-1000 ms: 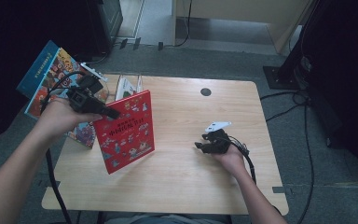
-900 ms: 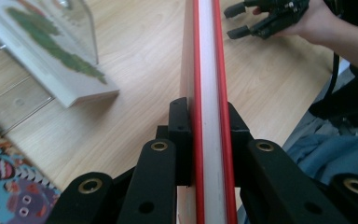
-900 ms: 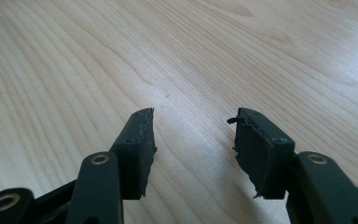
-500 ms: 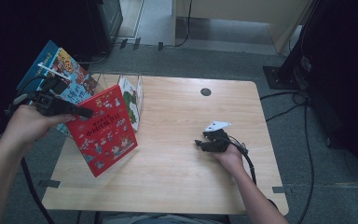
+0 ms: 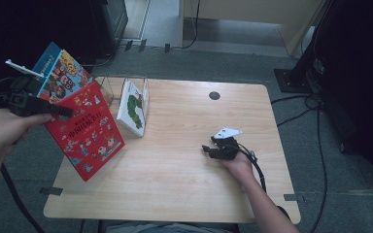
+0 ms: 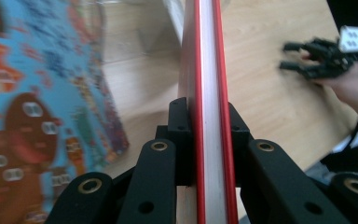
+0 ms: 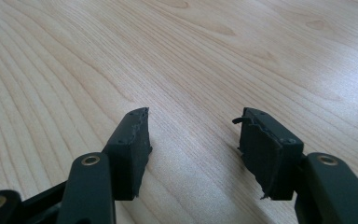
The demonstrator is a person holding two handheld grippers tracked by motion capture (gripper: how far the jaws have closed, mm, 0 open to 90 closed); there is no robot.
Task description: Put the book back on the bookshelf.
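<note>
A: One book (image 5: 85, 131) is in play, the red one. The left claw (image 5: 53, 109) is clamped on its top edge; in the left gripper view the pads pinch the spine end (image 6: 208, 93) squarely from both sides. The book hangs tilted over the left edge of the bench (image 5: 184, 194), just left of the clear rack (image 5: 126, 92).

B: And the rack is where it goes?

A: That is my reading. A white book (image 5: 133, 108) with a green caterpillar already leans in the rack's right slot, and a blue book (image 5: 60, 73) stands just behind the red one, left of the rack.

B: What about the right claw (image 5: 213, 149)?

A: It rests low on the bench, well to the right of the rack. Its jaws have just been opening; the right gripper view shows them apart with only bare wood between them.

B: So how to do this step well?

A: Keep the pinch firm, since the book hangs by one edge and could swing or slip. Bring it upright before moving it toward the rack, line its bottom edge with a free slot left of the white book, and lower it straight so it does not knock the rack or the blue book. Let go only once the rack bears it. The right claw could steady the rack if it shifts.
</note>
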